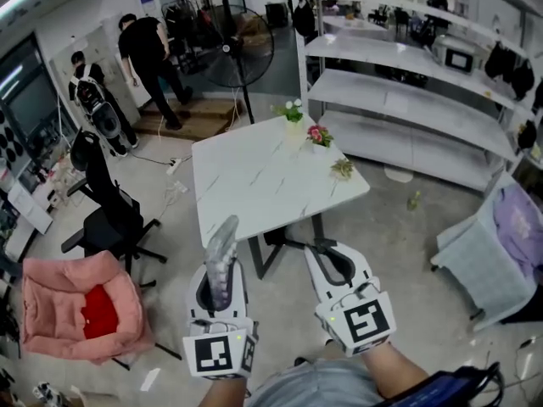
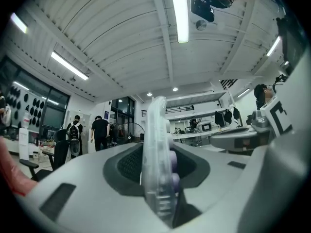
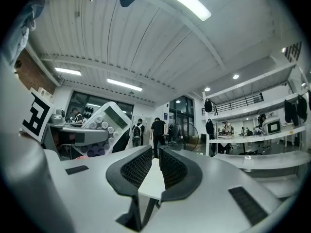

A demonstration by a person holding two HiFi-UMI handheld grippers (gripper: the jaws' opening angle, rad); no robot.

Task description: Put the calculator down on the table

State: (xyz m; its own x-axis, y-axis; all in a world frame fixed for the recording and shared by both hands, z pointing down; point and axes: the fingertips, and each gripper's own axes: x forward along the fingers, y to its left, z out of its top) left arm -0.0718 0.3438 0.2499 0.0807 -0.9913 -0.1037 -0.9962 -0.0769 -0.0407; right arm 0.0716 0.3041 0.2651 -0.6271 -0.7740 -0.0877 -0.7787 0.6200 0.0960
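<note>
Currently the left gripper (image 1: 220, 271) is clamped on the calculator (image 1: 223, 246). The calculator stands on edge between its jaws and is held in the air near the front edge of the white table (image 1: 263, 189). Beside it, the right gripper (image 1: 329, 259) holds nothing, its jaws only a narrow gap apart. Small flower pots (image 1: 319, 135) stand along the table's far right side.

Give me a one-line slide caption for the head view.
Left gripper grips the clear calculator on edge, short of the marble table; right gripper empty, jaws slightly apart.
</note>
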